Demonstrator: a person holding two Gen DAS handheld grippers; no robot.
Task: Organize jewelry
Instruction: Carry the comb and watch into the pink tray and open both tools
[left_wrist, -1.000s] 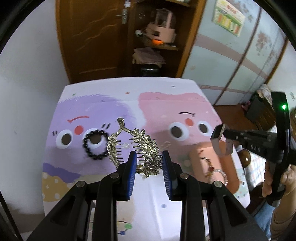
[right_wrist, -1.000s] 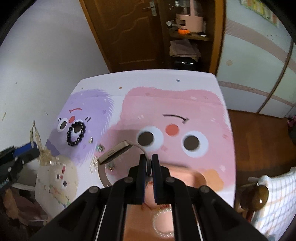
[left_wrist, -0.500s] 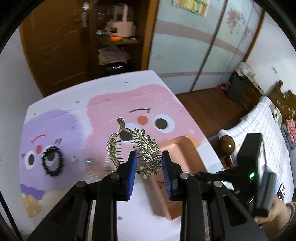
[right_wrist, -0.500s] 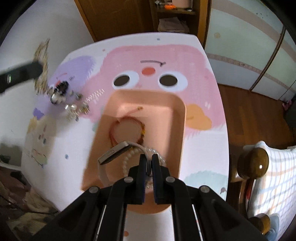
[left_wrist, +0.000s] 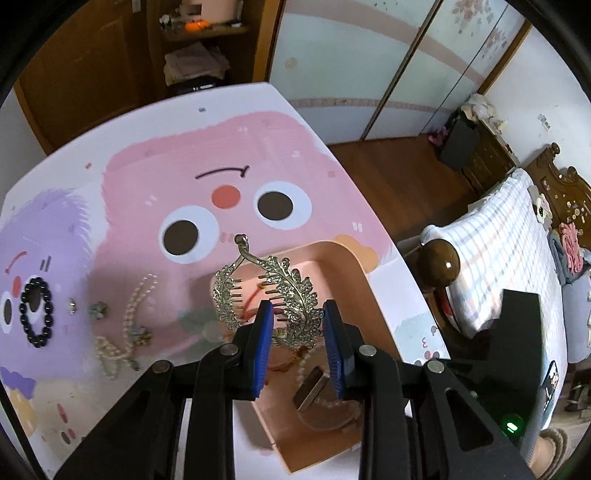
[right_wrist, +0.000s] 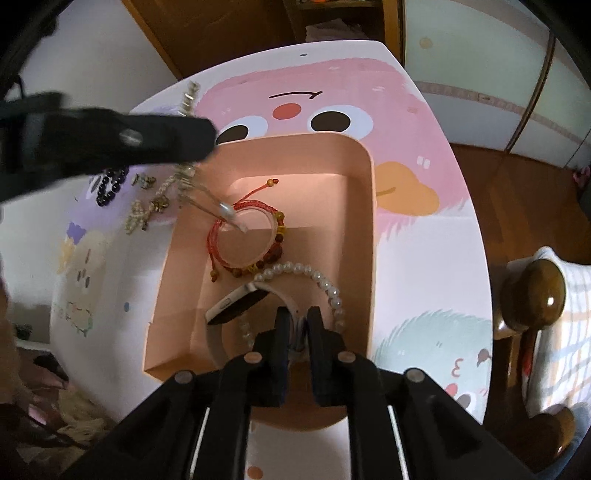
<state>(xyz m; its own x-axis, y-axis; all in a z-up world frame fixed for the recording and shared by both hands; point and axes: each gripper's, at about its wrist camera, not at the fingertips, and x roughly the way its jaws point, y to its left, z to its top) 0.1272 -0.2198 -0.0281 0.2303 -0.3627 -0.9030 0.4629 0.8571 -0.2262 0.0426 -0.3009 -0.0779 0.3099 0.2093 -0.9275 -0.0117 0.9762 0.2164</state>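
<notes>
Gold leaf-shaped comb (left_wrist: 291, 295) in left tongs (left_wrist: 298, 343) | smooth white watch band (right_wrist: 236, 306) in right tongs (right_wrist: 297, 328)

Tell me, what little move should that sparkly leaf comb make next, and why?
Probably lower it a little, then open the left gripper. The gold leaf hair comb hangs clamped between the blue pads above the pink tray, where the red cord bracelet and pearl bracelet already lie.

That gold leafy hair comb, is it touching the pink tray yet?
Cannot tell. In the left wrist view the hair comb is pinched in the left gripper over the tray; no contact or gap shows plainly.
</notes>
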